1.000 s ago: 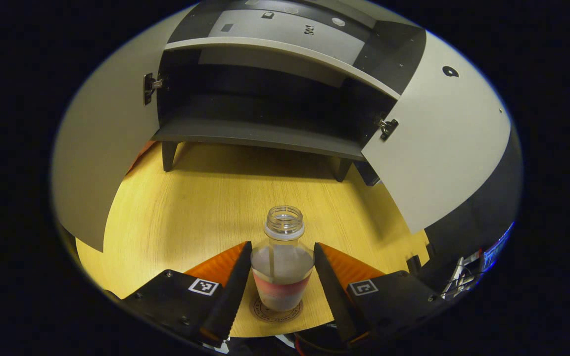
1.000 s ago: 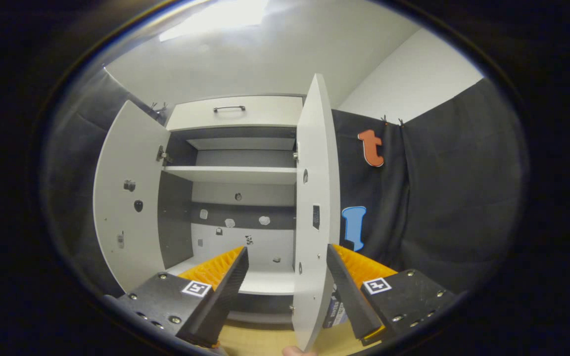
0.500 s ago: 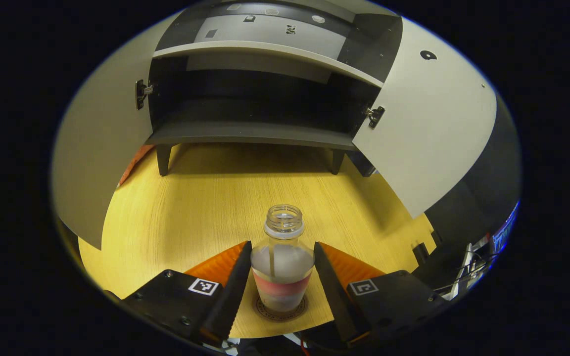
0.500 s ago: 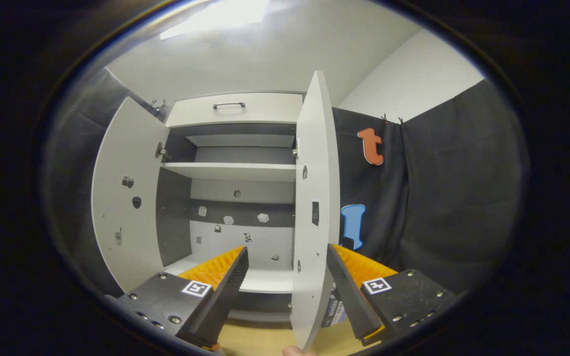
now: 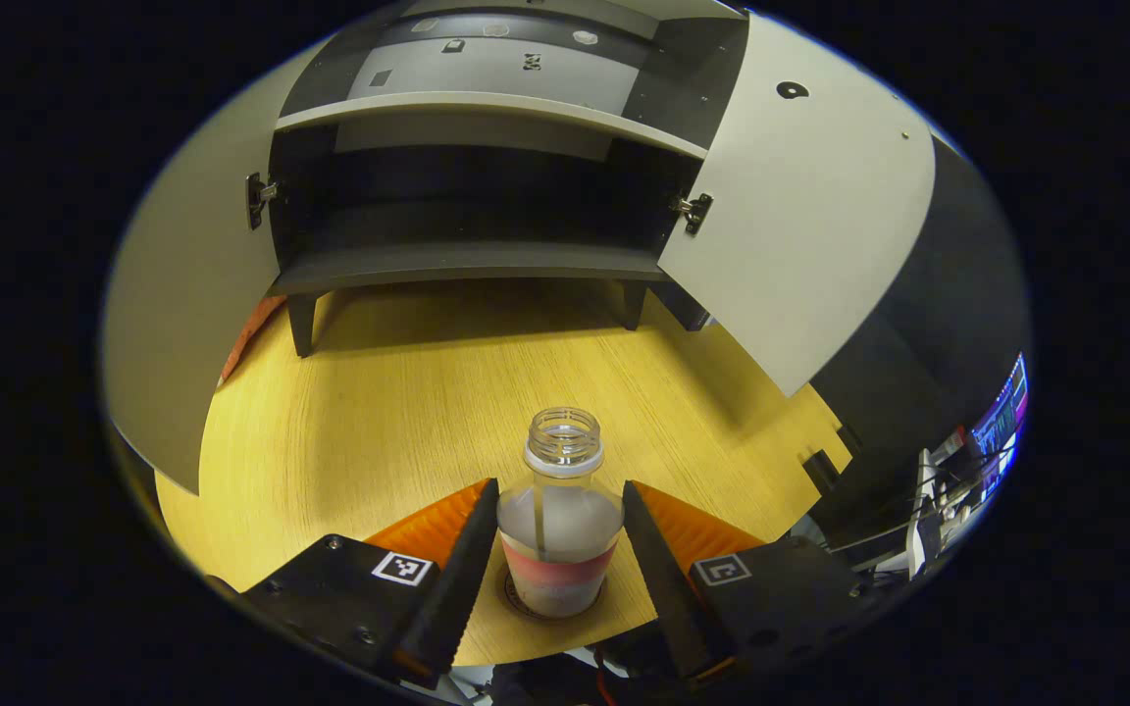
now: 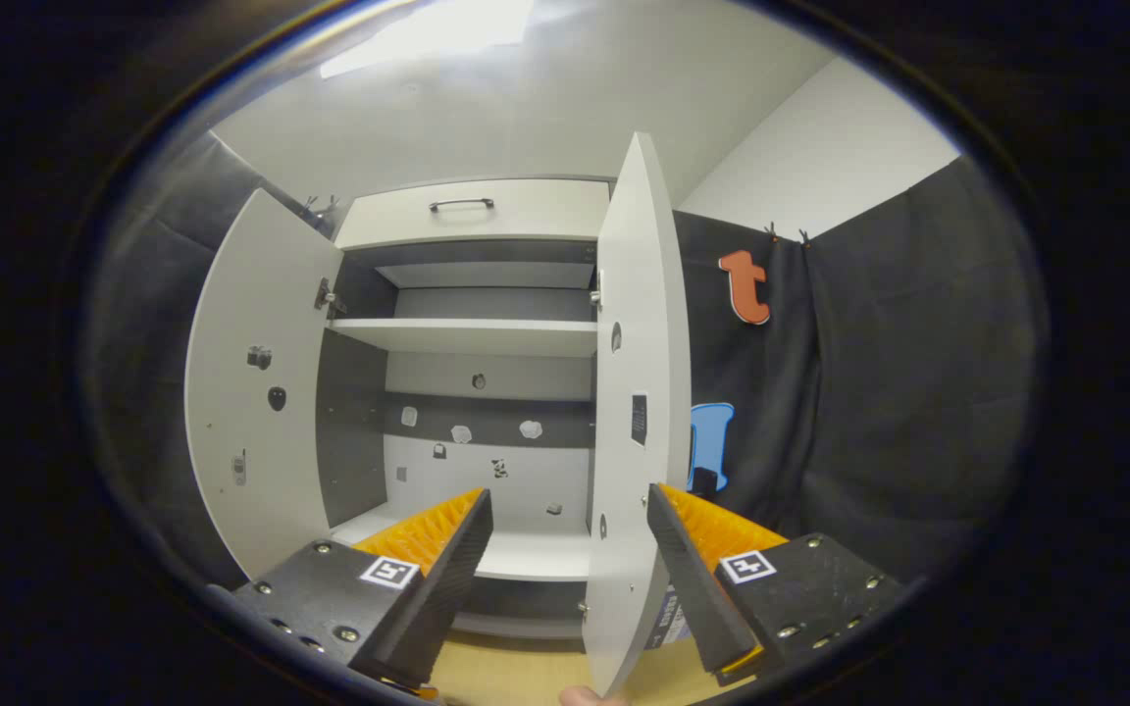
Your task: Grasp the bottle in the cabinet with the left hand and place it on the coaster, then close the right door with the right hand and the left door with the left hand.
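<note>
A clear, uncapped bottle (image 5: 560, 529) with a pink band stands upright on a round coaster (image 5: 518, 600) on the wooden table (image 5: 379, 412). My left gripper (image 5: 557, 486) is shut on the bottle, one finger against each side. Behind it the cabinet (image 5: 467, 260) has both doors swung wide, the left door (image 5: 182, 294) and the right door (image 5: 800, 216). In the right gripper view, my right gripper (image 6: 568, 493) is open in front of the cabinet (image 6: 472, 338). The edge of the right door (image 6: 639, 392) stands between its fingers, close to the right-hand one.
The cabinet stands on short legs (image 5: 302, 328) on the table. A lit screen and cables (image 5: 992, 431) sit past the table's right edge. Black cloth (image 6: 869, 412) hangs to the right of the cabinet. A fingertip (image 6: 580, 696) pokes in below the door.
The bottle has come down onto the coaster, which it now mostly covers. The left gripper view has turned, so the cabinet sits farther left. The right gripper has barely shifted.
</note>
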Demonstrator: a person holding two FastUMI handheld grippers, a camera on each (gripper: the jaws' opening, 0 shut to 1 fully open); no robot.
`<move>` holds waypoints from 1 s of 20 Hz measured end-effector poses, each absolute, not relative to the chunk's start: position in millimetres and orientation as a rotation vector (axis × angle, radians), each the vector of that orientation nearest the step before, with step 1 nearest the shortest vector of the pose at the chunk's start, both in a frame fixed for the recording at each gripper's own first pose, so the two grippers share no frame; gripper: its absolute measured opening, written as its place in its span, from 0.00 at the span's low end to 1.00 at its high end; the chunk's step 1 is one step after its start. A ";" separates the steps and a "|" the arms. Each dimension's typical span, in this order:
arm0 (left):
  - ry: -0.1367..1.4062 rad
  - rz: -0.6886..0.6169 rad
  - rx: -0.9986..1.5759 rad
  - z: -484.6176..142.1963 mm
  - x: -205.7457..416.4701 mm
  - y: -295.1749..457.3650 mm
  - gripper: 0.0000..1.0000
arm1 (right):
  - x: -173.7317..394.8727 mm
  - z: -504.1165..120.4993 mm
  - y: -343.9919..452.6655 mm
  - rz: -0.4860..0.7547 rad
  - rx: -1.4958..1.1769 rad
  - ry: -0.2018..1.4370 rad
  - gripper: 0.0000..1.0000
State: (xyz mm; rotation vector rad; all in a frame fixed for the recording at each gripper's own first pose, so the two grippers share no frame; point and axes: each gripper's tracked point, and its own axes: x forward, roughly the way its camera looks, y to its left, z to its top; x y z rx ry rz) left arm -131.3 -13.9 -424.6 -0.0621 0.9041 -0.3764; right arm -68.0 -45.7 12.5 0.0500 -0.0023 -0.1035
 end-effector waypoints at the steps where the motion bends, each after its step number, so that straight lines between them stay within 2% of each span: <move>1: 0.888 -0.386 -0.057 -423.8 -131.4 -14.3 0.82 | -67.5 11.5 -44.9 -0.102 0.048 -0.001 0.95; 2: 0.872 -0.395 -0.055 -423.9 -131.9 -14.4 0.82 | -67.4 10.5 -44.9 -0.100 0.048 0.002 0.98; 7: 0.738 -0.398 -0.097 -412.4 -122.9 -16.8 0.82 | -65.8 5.4 -40.7 -0.085 0.046 0.020 0.96; 9: 0.727 -0.406 -0.108 -413.7 -122.6 -20.5 0.82 | -65.1 4.2 -36.6 -0.072 0.046 0.028 0.93; 10: 0.734 -0.405 -0.097 -420.0 -118.8 -21.1 0.84 | -63.9 4.3 -34.2 -0.064 0.045 0.029 0.95; 12: 0.734 -0.404 -0.085 -418.1 -125.6 -20.7 0.82 | -62.1 4.9 -32.3 -0.055 0.039 0.028 0.99; 13: 0.737 -0.403 -0.081 -418.0 -124.4 -21.8 0.84 | -61.5 3.6 -31.1 -0.050 0.038 0.031 0.96; 14: 0.746 -0.404 -0.074 -419.6 -127.5 -22.5 0.81 | -61.4 3.2 -29.7 -0.046 0.038 0.032 0.93; 18: 0.757 -0.425 -0.014 -411.8 -134.5 -22.0 0.84 | -58.8 0.5 -28.1 -0.036 0.038 0.037 0.93; 20: 0.742 -0.446 0.025 -404.7 -136.5 -21.8 0.82 | -57.2 0.0 -28.4 -0.036 0.040 0.035 0.93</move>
